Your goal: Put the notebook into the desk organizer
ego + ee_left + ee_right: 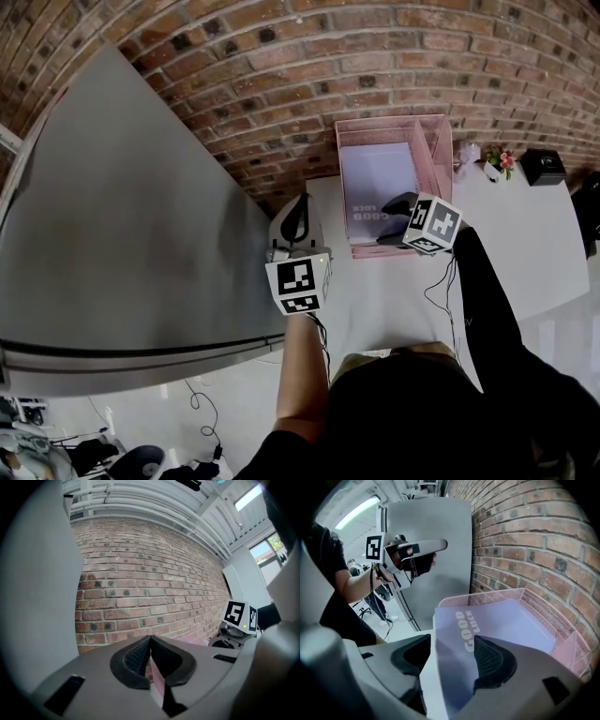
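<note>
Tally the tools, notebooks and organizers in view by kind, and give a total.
Tools: 2, the left tool and the right tool
Notebook: 1
Organizer: 1
Total: 4

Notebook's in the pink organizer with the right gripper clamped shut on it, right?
No. The right gripper is open: the right gripper view shows its jaws apart around the notebook's edge, not clamped on it. The notebook does lie in the pink organizer.
</note>
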